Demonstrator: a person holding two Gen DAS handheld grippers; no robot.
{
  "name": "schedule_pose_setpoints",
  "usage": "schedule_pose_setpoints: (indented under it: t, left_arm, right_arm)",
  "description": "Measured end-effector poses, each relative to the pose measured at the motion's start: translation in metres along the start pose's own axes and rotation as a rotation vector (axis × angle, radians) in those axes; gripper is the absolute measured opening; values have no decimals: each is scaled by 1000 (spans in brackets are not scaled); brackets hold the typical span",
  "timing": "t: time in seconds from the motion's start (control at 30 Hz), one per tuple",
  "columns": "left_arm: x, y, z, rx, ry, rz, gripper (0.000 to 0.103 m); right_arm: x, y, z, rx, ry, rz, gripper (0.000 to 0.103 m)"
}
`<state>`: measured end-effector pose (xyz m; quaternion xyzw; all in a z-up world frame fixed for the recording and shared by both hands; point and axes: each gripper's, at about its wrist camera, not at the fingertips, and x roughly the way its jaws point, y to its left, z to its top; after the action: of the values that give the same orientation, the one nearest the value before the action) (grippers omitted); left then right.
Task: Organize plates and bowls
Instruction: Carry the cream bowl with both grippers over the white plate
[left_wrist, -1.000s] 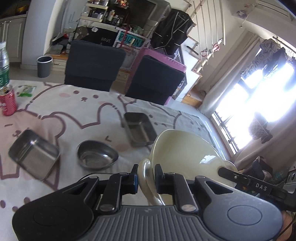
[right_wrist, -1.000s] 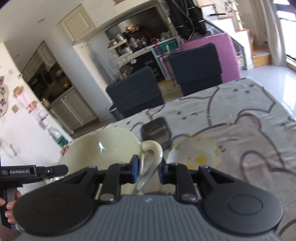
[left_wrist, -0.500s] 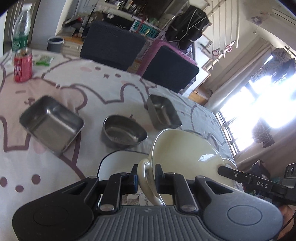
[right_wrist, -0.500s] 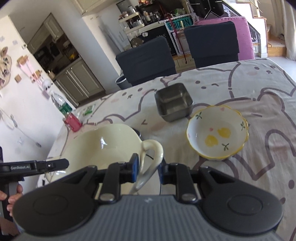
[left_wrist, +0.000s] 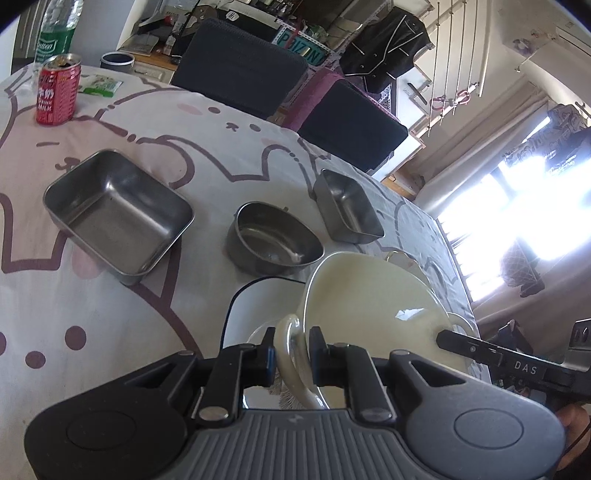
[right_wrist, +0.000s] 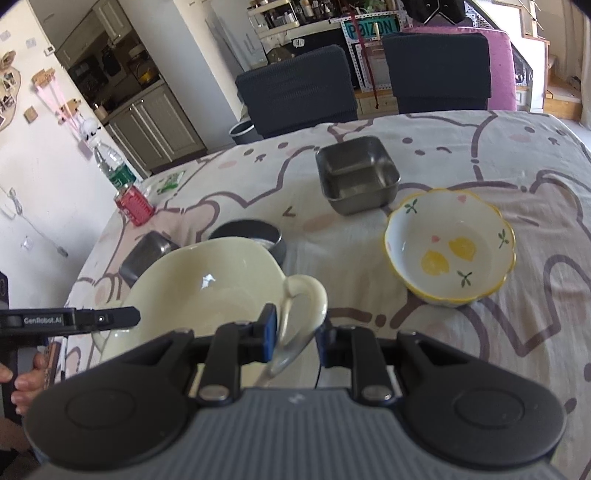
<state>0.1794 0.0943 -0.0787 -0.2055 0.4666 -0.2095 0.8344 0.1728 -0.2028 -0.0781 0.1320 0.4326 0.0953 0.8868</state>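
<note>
The cream ceramic bowl (left_wrist: 373, 306) has two loop handles, one on each side, and its glazed inside shines and holds nothing. It hangs tilted just above the table, over a white plate with a dark rim (left_wrist: 255, 314) that lies on the tablecloth (left_wrist: 110, 314). The left gripper (left_wrist: 292, 356) is clamped on one loop handle (left_wrist: 290, 345), and the right gripper (right_wrist: 294, 334) is clamped on the other handle (right_wrist: 308, 295), so the bowl is carried between the two. Compared with one second ago, both grippers have come down and point more steeply at the table; the metal dishes look nearer, and the white plate, not seen then, is now under the bowl. Both grippers point forward and downward, and some fingers (right_wrist: 22, 380) of the left hand show at the edge of the right wrist view. Just behind the bowl stands a round steel bowl (left_wrist: 275, 243). To its left lies a large rectangular steel tray (left_wrist: 118, 210), and behind it to the right a smaller steel tray (left_wrist: 347, 206). Near this one, a white bowl with yellow rim and lemon pattern (right_wrist: 448, 247) sits upright. At the far corner stand a red drink can (left_wrist: 57, 92) and a green-label water bottle (left_wrist: 55, 31).
</note>
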Motion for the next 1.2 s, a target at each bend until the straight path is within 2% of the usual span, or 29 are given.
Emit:
schedule_pose_setpoints:
  t: [0.23,0.57,1.2]
  left_arm:
    - [18,20,-7,-25,31,4,20]
    - [32,32,-15,-4,66,53,23]
    - [50,41,-14,-2,99,91,27]
  right_arm:
    - [14,7,-8,-28,35,-36,26]
    - [30,16,-11,-63,81,-62,26]
    - [46,25,-7,-111,104,-97,26]
